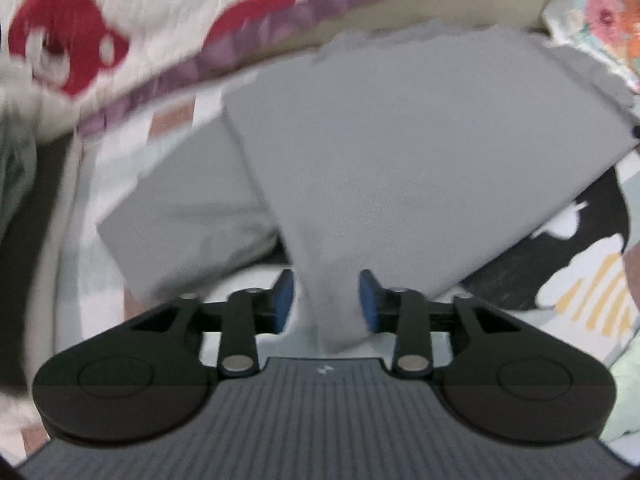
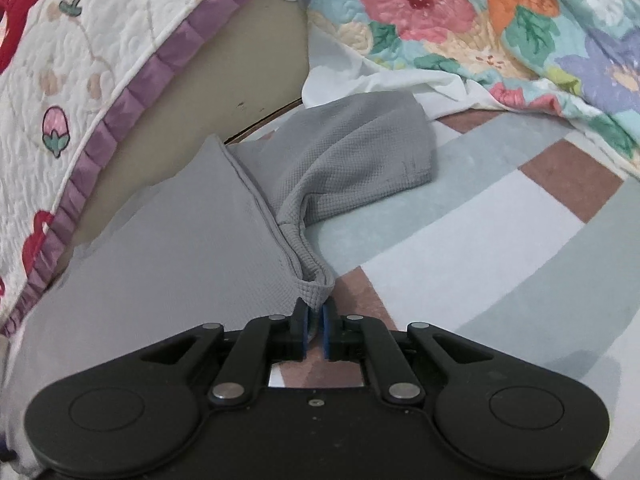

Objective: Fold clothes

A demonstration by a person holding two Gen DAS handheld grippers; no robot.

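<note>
Bedding everywhere: a checked sheet [image 2: 500, 216] in pale green, white and brown squares is the work surface, with a white quilt [image 2: 80, 80] with a purple ruffle and red prints on the left and a floral quilt [image 2: 460, 12] bunched up top right. Some white cloth [image 2: 360, 76] peeks out from under the floral one.

On the sheet is the grey shirt [image 2: 168, 256], waffle-textured. In the right wrist view its body spreads off to the left toward the white quilt, and a sleeve [image 2: 360, 152] lies flat up and to the right on the sheet.

Right gripper [image 2: 316, 326] has its blue pads nearly together, and a rolled hem edge of the shirt sits right at the tips, so it looks pinched, with the fabric rising from there like a ridge.

Left gripper [image 1: 326, 300] is a different story: jaws spread apart, and a narrow tail of the shirt hangs down between the pads. It may brush the right-hand pad, but nothing is squeezing it. Above that the shirt fans out wide and fills most of that view, which is pretty blurry. A black-and-white printed cloth [image 1: 560, 240] shows on the right edge behind the shirt.
</note>
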